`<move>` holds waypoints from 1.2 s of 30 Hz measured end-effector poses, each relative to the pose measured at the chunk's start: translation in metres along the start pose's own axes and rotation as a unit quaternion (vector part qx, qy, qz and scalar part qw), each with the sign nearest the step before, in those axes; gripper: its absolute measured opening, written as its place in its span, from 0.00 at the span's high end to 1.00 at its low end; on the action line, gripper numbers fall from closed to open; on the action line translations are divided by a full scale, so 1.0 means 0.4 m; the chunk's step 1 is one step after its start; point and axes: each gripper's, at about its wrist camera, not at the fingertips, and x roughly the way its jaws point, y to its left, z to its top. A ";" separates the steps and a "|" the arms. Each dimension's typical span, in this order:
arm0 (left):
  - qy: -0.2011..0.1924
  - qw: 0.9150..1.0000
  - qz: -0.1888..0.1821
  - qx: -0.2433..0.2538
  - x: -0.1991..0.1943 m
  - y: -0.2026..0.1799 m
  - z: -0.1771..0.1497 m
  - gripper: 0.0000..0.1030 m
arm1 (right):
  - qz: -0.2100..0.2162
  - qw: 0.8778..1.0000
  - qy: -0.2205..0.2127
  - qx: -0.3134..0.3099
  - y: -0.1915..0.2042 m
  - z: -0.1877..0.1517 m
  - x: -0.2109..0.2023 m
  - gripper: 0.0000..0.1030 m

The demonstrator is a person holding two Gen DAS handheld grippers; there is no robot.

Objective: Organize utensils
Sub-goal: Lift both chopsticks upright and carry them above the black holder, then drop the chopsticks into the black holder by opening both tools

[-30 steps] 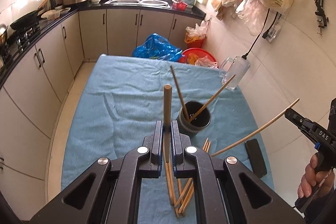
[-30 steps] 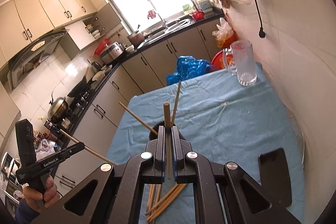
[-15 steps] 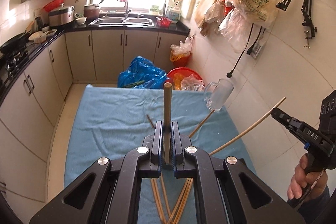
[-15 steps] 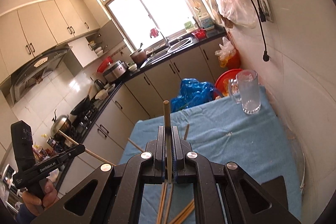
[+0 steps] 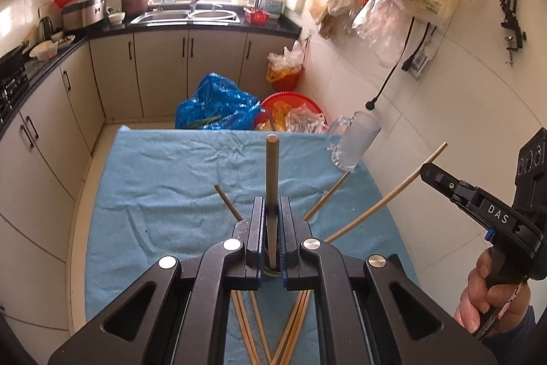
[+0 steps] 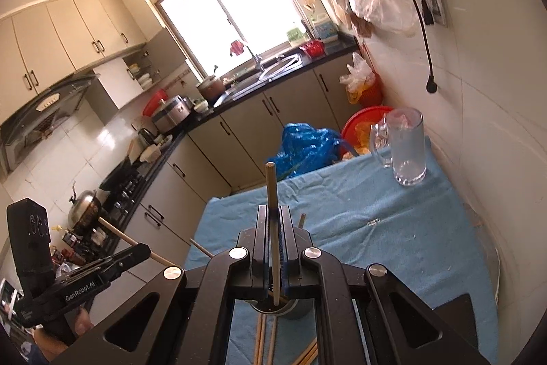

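My left gripper (image 5: 272,221) is shut on a wooden chopstick (image 5: 272,180) that stands upright between its jaws. My right gripper (image 6: 272,224) is shut on another chopstick (image 6: 271,190), also upright. Both grippers hover over a dark utensil cup (image 6: 290,308), mostly hidden under the jaws. Two chopsticks (image 5: 324,197) lean out of the cup. Several loose chopsticks (image 5: 290,330) lie on the blue cloth (image 5: 171,180) below. The right gripper (image 5: 441,177) shows at the right of the left wrist view; the left gripper (image 6: 136,253) shows at the lower left of the right wrist view.
A glass mug (image 6: 407,149) stands at the table's far right corner near the tiled wall. A black phone (image 6: 454,324) lies on the cloth at the right. Kitchen cabinets (image 5: 160,70), a blue bag (image 5: 218,105) and a red basin (image 5: 290,101) lie beyond the table.
Both grippers have risen and tilted up with their chopsticks; the cup has slipped from open view to under the jaws, and more of the kitchen shows.
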 end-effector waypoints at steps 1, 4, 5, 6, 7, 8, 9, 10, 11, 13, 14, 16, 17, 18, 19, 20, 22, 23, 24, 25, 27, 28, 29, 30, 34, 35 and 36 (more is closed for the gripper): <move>0.004 1.000 0.000 -0.001 0.010 0.004 -0.004 0.94 | -0.003 1.000 0.007 0.001 -0.002 -0.006 0.016 0.95; 0.016 1.000 0.001 -0.007 0.038 0.017 -0.013 0.94 | -0.010 1.000 0.022 0.003 -0.009 -0.020 0.054 0.95; 0.019 1.000 0.002 -0.009 0.047 0.022 -0.017 0.94 | -0.011 1.000 0.027 0.003 -0.011 -0.024 0.064 0.95; 0.023 1.000 0.002 -0.010 0.057 0.027 -0.021 0.94 | -0.013 0.999 0.031 0.004 -0.015 -0.031 0.072 0.95; 0.026 1.000 0.003 -0.010 0.063 0.030 -0.026 0.94 | -0.014 0.999 0.036 0.003 -0.016 -0.036 0.083 0.95; 0.029 1.000 0.004 -0.010 0.070 0.033 -0.030 0.94 | -0.016 0.999 0.041 0.002 -0.016 -0.042 0.095 0.95; 0.032 0.999 0.006 -0.011 0.078 0.036 -0.035 0.94 | -0.018 0.999 0.045 0.002 -0.017 -0.047 0.103 0.95; 0.035 0.999 0.006 -0.012 0.082 0.039 -0.037 0.94 | -0.019 0.999 0.051 0.002 -0.018 -0.054 0.116 0.95; 0.038 0.999 0.006 -0.013 0.089 0.042 -0.040 0.94 | -0.019 0.998 0.055 0.002 -0.018 -0.058 0.125 0.95; 0.042 0.999 0.009 -0.014 0.101 0.048 -0.045 0.94 | -0.022 0.998 0.061 -0.001 -0.014 -0.068 0.142 0.97; 0.042 0.999 0.009 -0.013 0.104 0.051 -0.047 0.94 | -0.024 0.998 0.065 -0.002 -0.013 -0.073 0.151 0.97; 0.041 0.999 0.012 -0.011 0.109 0.052 -0.047 0.94 | -0.024 0.997 0.070 -0.002 -0.012 -0.077 0.165 0.97; 0.040 0.999 0.013 -0.010 0.111 0.053 -0.048 0.94 | -0.024 0.997 0.070 -0.003 -0.010 -0.078 0.170 0.97; 0.039 0.999 0.015 -0.010 0.112 0.054 -0.047 0.94 | -0.024 0.997 0.070 -0.004 -0.010 -0.078 0.173 0.96; 0.037 0.999 0.016 -0.010 0.113 0.053 -0.046 0.94 | -0.024 0.997 0.071 -0.004 -0.010 -0.076 0.174 0.96; 0.036 0.999 0.016 -0.011 0.111 0.053 -0.045 0.94 | -0.022 0.997 0.070 -0.003 -0.007 -0.077 0.173 0.96; 0.032 0.999 0.016 -0.012 0.103 0.055 -0.045 0.94 | -0.021 0.998 0.066 -0.004 -0.003 -0.074 0.166 0.96; 0.030 0.999 0.018 -0.013 0.097 0.056 -0.045 0.93 | -0.022 0.998 0.064 -0.006 0.000 -0.073 0.160 0.96; 0.024 0.999 0.020 -0.013 0.087 0.056 -0.046 0.90 | -0.023 0.998 0.062 -0.007 0.000 -0.072 0.154 0.96; 0.016 1.000 0.024 -0.012 0.075 0.054 -0.047 0.87 | -0.024 0.998 0.059 -0.008 0.000 -0.072 0.144 0.96; 0.005 0.999 0.034 -0.010 0.051 0.051 -0.052 0.72 | -0.027 0.998 0.055 -0.010 0.000 -0.077 0.122 0.91; -0.006 0.999 0.045 -0.008 0.034 0.049 -0.058 0.69 | -0.029 0.998 0.055 -0.011 -0.002 -0.081 0.113 0.88; -0.016 0.998 0.055 -0.006 0.017 0.046 -0.065 0.67 | -0.032 0.998 0.054 -0.012 -0.003 -0.085 0.101 0.83; -0.022 0.998 0.061 -0.004 0.006 0.043 -0.069 0.66 | -0.033 0.998 0.053 -0.014 -0.005 -0.090 0.089 0.79; -0.036 0.995 0.095 -0.008 -0.039 0.042 -0.101 0.64 | -0.035 0.997 0.062 -0.013 -0.012 -0.133 0.050 0.77; -0.038 0.994 0.101 -0.010 -0.049 0.042 -0.113 0.62 | -0.035 0.997 0.066 -0.013 -0.013 -0.142 0.045 0.77; -0.039 0.993 0.110 -0.011 -0.058 0.042 -0.125 0.62 | -0.034 0.997 0.072 -0.012 -0.014 -0.154 0.041 0.76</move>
